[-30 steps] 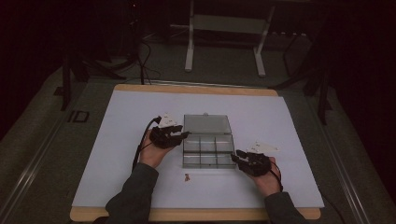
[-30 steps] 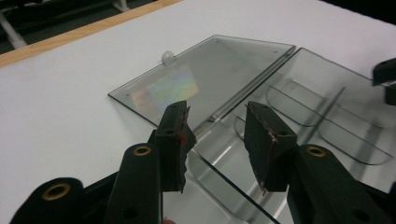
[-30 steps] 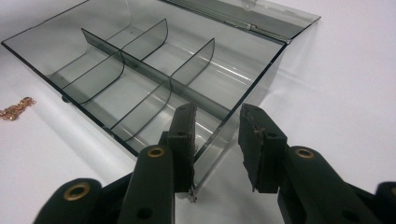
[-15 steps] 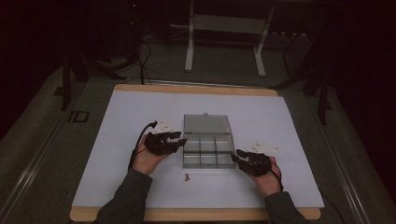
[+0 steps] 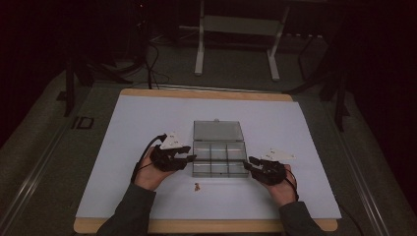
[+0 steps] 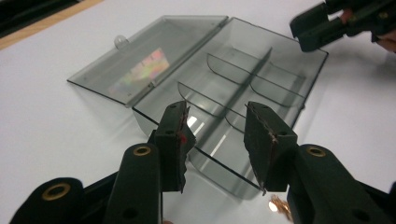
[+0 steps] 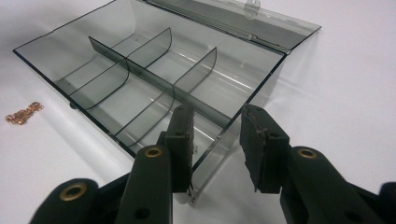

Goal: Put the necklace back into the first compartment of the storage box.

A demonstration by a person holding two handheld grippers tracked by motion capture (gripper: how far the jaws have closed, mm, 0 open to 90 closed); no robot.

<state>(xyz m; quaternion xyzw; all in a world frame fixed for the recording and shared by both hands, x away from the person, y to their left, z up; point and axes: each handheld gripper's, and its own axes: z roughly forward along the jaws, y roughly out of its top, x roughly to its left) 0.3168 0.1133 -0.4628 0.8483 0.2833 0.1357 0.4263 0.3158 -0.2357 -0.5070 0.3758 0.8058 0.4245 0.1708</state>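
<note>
A clear grey compartment box (image 5: 219,159) lies open at the middle of the worktop (image 5: 123,128), its lid (image 5: 217,130) folded flat on the far side — 6 compartments show inside. The left gripper (image 6: 215,135) sits at the box's left end, jaws spread and holding nothing; the right gripper (image 7: 215,140) sits at its right front corner, jaws likewise spread. A small copper chain (image 5: 196,187) lies just in front of the box. The worktop is white with a wooden edge — the room beyond is dark.
</note>
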